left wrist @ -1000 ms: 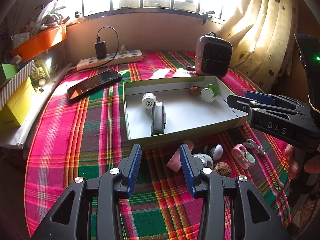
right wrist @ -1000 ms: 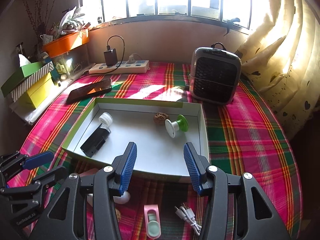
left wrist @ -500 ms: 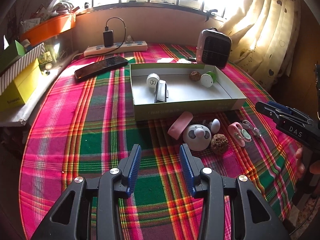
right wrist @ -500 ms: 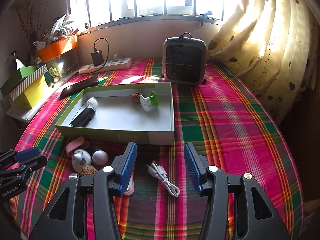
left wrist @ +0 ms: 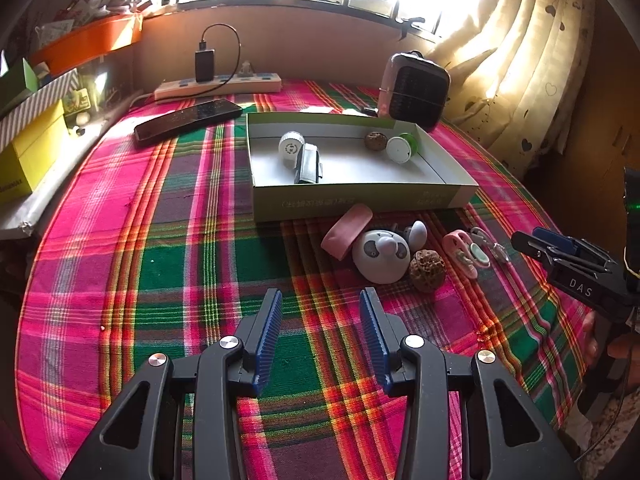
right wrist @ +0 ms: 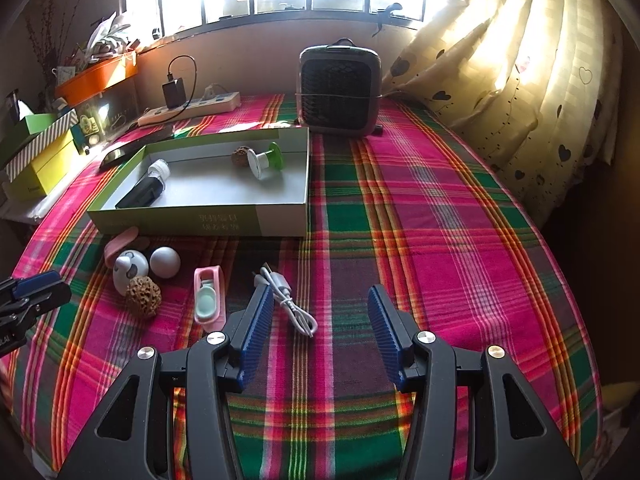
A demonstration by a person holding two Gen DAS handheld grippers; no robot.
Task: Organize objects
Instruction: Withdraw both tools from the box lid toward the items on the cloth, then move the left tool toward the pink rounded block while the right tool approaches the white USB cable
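Two hand-held claws hang over a plaid-covered table, both released and gripping nothing: the left gripper [left wrist: 320, 336] stands with its blue pads apart above bare cloth, and the right gripper [right wrist: 318, 332] is likewise spread, its left pad just beside a white cable [right wrist: 286, 298] lying loose on the tablecloth [right wrist: 440, 240]

From the left of the table, a dark phone [left wrist: 188, 120] lies flat near a power strip [left wrist: 218, 86] with a black charger plugged in. Next comes the shallow green-sided box [left wrist: 360, 200], holding a small white-capped bottle [left wrist: 291, 148] touching a black case [left wrist: 308, 164], and, toward its far right corner, a brown nut [left wrist: 375, 141] beside a green-and-white spool [left wrist: 402, 148]

In front of the box, outside it, the unsorted pieces cluster close together: a pink oblong [left wrist: 346, 232] leaning at the box wall, a white panda-faced toy [left wrist: 380, 256], a white ball [right wrist: 165, 262] behind it, a wrinkled walnut [left wrist: 427, 271] touching the toy, then a pink clip with a pale green insert [right wrist: 208, 300] and the cable

A grey desk fan [right wrist: 340, 88] stands upright behind the box, near the heart-print curtain [right wrist: 520, 80]
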